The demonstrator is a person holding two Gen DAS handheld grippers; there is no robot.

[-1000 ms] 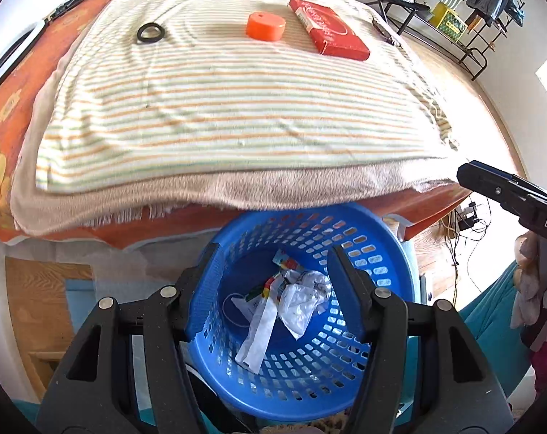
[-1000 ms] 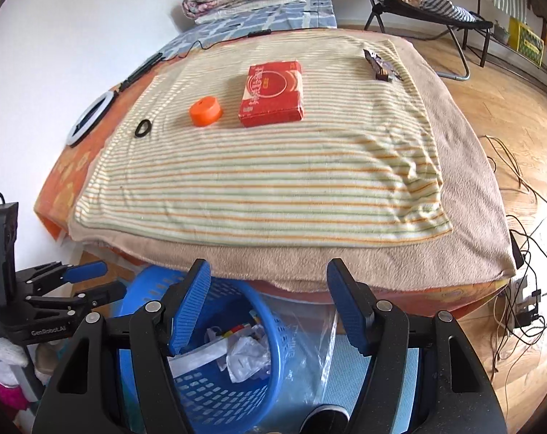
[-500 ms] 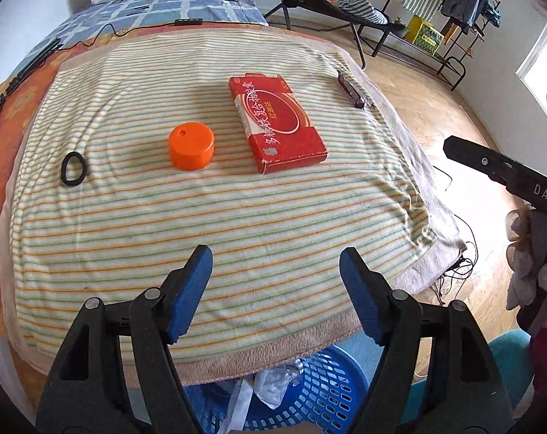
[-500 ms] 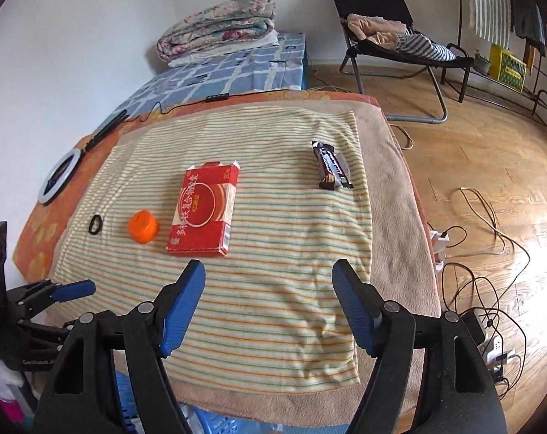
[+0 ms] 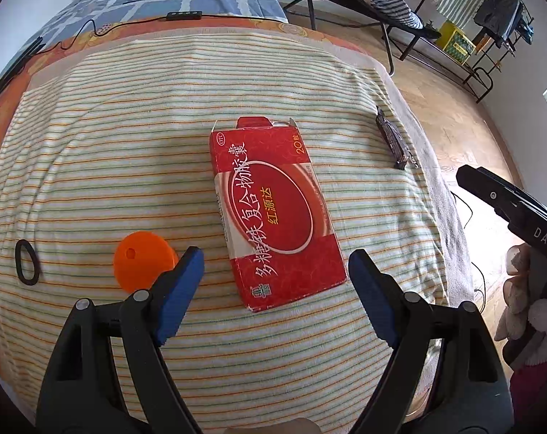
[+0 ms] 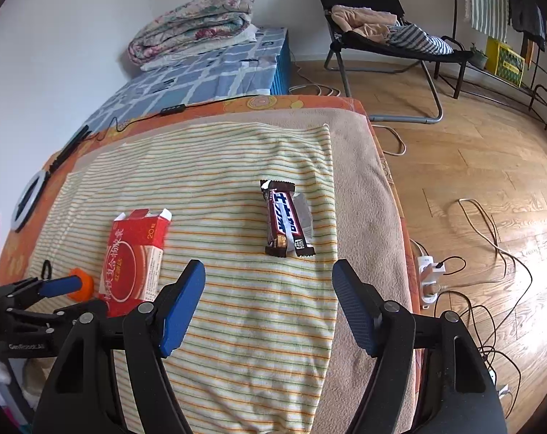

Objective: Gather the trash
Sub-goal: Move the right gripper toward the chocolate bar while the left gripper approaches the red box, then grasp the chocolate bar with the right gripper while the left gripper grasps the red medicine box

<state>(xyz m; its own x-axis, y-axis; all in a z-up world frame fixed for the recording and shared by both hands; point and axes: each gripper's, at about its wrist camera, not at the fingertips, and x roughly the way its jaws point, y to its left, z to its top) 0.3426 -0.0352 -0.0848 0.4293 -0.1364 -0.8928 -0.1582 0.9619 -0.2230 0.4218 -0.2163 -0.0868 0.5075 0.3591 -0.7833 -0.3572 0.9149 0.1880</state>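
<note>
Over at the far left of the striped towel (image 5: 128, 166) lies a black ring (image 5: 27, 261), flat on the cloth, and just beside it to the right sits an orange cap (image 5: 143, 266), round and low, its edge partly hidden behind the left finger of the left gripper (image 5: 275, 278). That gripper hangs above the near end of the towel with its 2 blue-padded fingers (image 5: 181, 289) spread wide and nothing between them; the gap frames the near end of a red box (image 5: 273, 213) with white Chinese lettering and the number 20 printed near its far end. The box lies flat, its far flaps standing open, near the middle of the towel. Further right, close to the towel's right edge and well apart from the box, a dark brown candy wrapper (image 6: 286, 218) lies lengthwise, its torn far end showing silver foil. The right gripper (image 6: 269, 298) hovers over the near part of the towel, in line with the wrapper but short of it, its blue pads (image 6: 353, 311) also parted wide and empty. From the left-hand camera the black body of the right gripper shows at the right edge, held by a hand in a fuzzy pale glove (image 5: 522, 311). Beyond the bed's right side, white cables (image 6: 483, 231) and a power strip (image 6: 428, 278) lie on the wooden floor (image 6: 472, 159).
</note>
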